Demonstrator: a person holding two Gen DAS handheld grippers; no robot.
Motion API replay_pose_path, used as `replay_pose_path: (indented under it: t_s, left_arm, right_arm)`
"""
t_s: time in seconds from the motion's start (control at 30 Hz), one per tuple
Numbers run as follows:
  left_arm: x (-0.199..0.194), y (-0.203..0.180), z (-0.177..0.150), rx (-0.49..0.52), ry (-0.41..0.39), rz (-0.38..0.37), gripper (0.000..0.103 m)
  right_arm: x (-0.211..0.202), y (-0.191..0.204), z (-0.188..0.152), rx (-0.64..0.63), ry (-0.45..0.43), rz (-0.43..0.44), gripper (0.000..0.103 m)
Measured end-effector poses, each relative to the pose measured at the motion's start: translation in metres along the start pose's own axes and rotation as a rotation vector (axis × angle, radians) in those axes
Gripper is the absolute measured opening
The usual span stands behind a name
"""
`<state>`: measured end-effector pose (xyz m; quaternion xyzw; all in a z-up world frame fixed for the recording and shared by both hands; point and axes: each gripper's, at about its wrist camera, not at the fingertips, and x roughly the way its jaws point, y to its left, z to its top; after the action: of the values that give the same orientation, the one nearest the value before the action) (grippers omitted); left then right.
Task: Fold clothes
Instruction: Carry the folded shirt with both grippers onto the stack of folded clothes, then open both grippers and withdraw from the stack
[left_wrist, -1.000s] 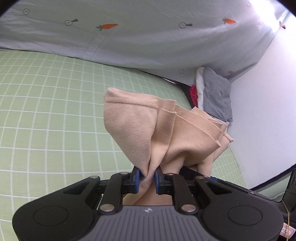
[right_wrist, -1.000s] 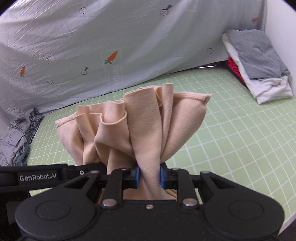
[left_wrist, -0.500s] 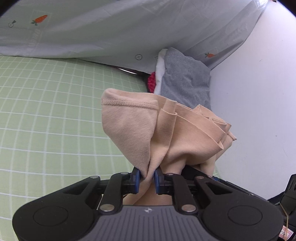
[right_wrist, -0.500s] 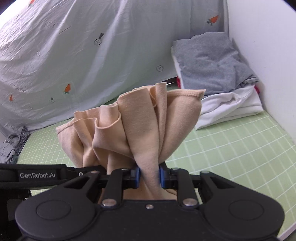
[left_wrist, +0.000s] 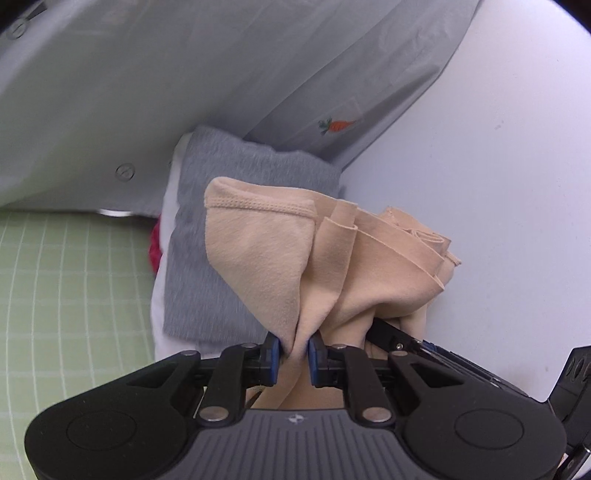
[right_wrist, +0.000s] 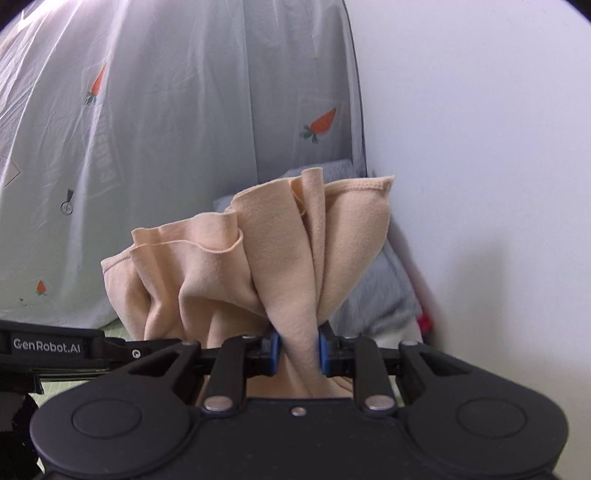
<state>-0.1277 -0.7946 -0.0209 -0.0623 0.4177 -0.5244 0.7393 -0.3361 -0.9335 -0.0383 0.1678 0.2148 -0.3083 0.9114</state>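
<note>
Peach fleece fills the space right in front of both tools: I have the left gripper (left_wrist: 294, 349) closed tight on a bunched fold of the cloth (left_wrist: 280, 258), and the right gripper (right_wrist: 297, 350) pinched just as firmly on another gathered part of it, so the blue pads on each side are nearly meeting through the fabric. The folded piece fans upward and outward from both sets of jaws, hanging clear of the green mat (left_wrist: 66, 280) that shows low and to the left of my left jaws. Just beyond the cloth sits the stack of folded clothes (left_wrist: 207, 258), a grey piece on top with white and red edges under it, pressed against the white wall (left_wrist: 498, 184); the carrot-print sheet (right_wrist: 147, 147) hangs behind. I judge this is the carry-to-pile step, folding already done. Next I'd need to lower the bundle flat onto the grey top, square to it, then open both jaws together.
</note>
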Motion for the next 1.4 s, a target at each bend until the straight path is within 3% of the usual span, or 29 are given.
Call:
replay_pose_path:
  t_s: [0.1, 0.2, 0.23, 0.3, 0.37, 0.53, 0.67, 0.73, 0.8, 0.9, 0.97, 1.03, 1.07, 1.27, 1.4]
  left_arm:
    - [0.043, 0.014, 0.055, -0.036, -0.068, 0.003, 0.016]
    - [0.097, 0.044, 0.095, -0.076, -0.123, 0.147, 0.016]
    - [0.116, 0.057, 0.102, -0.092, -0.124, 0.195, 0.016]
    - [0.143, 0.082, 0.104, -0.151, -0.103, 0.196, 0.019]
    - [0.153, 0.092, 0.099, -0.139, -0.11, 0.205, 0.023]
    - [0.168, 0.105, 0.089, -0.142, -0.118, 0.153, 0.028]
    - [0.169, 0.094, 0.088, -0.08, -0.122, 0.198, 0.032]
    - [0.161, 0.086, 0.089, -0.039, -0.127, 0.236, 0.034]
    - [0.143, 0.073, 0.083, 0.001, -0.126, 0.277, 0.035]
    - [0.106, 0.054, 0.064, 0.043, -0.134, 0.311, 0.036]
    - [0.075, 0.044, 0.047, 0.057, -0.14, 0.314, 0.044]
    - [0.043, 0.034, 0.029, 0.069, -0.144, 0.314, 0.068]
    - [0.028, 0.029, 0.018, 0.078, -0.14, 0.311, 0.074]
    - [-0.056, 0.001, -0.046, 0.158, -0.131, 0.338, 0.094]
    - [-0.099, -0.004, -0.087, 0.162, -0.152, 0.289, 0.103]
  right_arm:
    - [0.058, -0.003, 0.047, -0.027, -0.076, -0.017, 0.025]
    - [0.135, -0.004, 0.072, 0.007, -0.102, -0.08, 0.036]
    - [0.161, -0.005, 0.079, 0.02, -0.107, -0.102, 0.036]
    - [0.201, -0.001, 0.077, -0.008, -0.103, -0.136, 0.035]
    - [0.232, 0.006, 0.068, -0.061, -0.101, -0.167, 0.035]
    - [0.249, -0.001, 0.043, -0.078, -0.149, -0.183, 0.035]
    - [0.252, 0.007, 0.051, -0.124, -0.113, -0.207, 0.037]
    - [0.241, 0.015, 0.056, -0.158, -0.103, -0.234, 0.042]
    - [0.225, 0.022, 0.059, -0.182, -0.094, -0.265, 0.066]
    - [0.181, 0.028, 0.057, -0.163, -0.097, -0.262, 0.086]
    - [0.145, 0.034, 0.05, -0.13, -0.112, -0.245, 0.097]
    - [0.107, 0.032, 0.042, -0.087, -0.131, -0.241, 0.1]
    - [0.087, 0.034, 0.034, -0.071, -0.135, -0.238, 0.101]
    - [-0.008, 0.054, -0.019, -0.093, -0.064, -0.187, 0.103]
    - [-0.062, 0.058, -0.058, -0.077, -0.013, -0.214, 0.103]
